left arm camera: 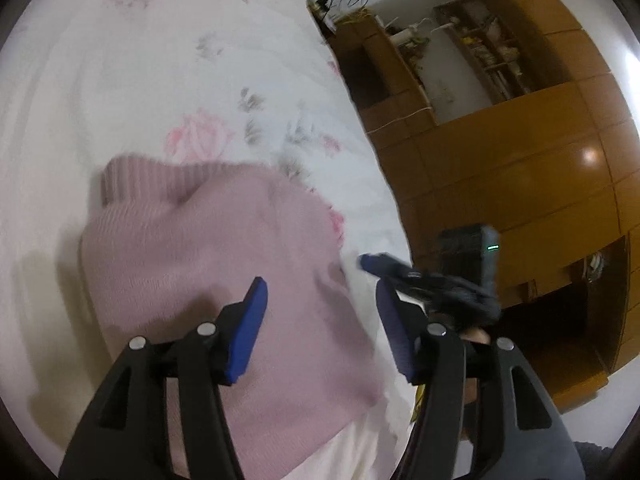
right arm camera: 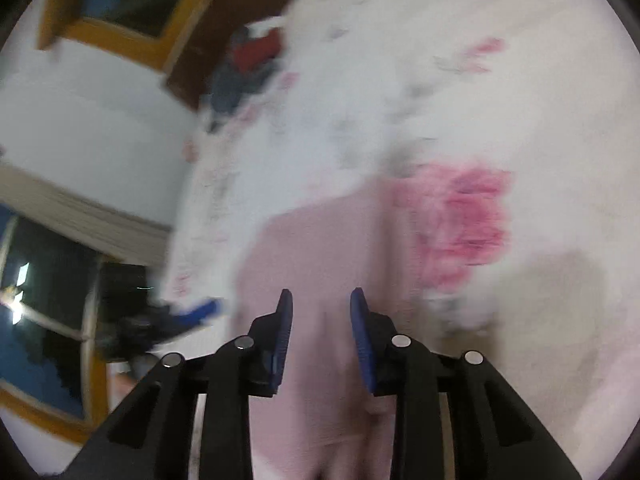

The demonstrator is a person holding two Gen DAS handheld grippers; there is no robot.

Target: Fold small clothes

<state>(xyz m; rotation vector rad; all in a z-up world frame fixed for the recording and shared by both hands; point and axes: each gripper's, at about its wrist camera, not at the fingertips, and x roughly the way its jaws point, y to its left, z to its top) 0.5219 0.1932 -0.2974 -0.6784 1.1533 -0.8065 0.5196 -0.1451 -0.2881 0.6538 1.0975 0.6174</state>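
A pale pink knitted garment (left arm camera: 208,248) lies on a white floral bedsheet (left arm camera: 140,80), its ribbed hem at the upper left. My left gripper (left arm camera: 320,286) hovers above its right part, open, with nothing between the blue pads. The right gripper (left arm camera: 374,264) shows in that view past the garment's right edge, over the bed's side. In the blurred right wrist view, my right gripper (right arm camera: 322,298) is open over the pink garment (right arm camera: 320,248). The left gripper (right arm camera: 192,314) appears there at lower left.
A wooden wardrobe and shelves (left arm camera: 520,140) stand beside the bed on the right. A pile of red and blue clothes (right arm camera: 248,68) lies at the far end of the bedsheet (right arm camera: 460,20). Windows with wooden frames (right arm camera: 120,4) are on the wall at left.
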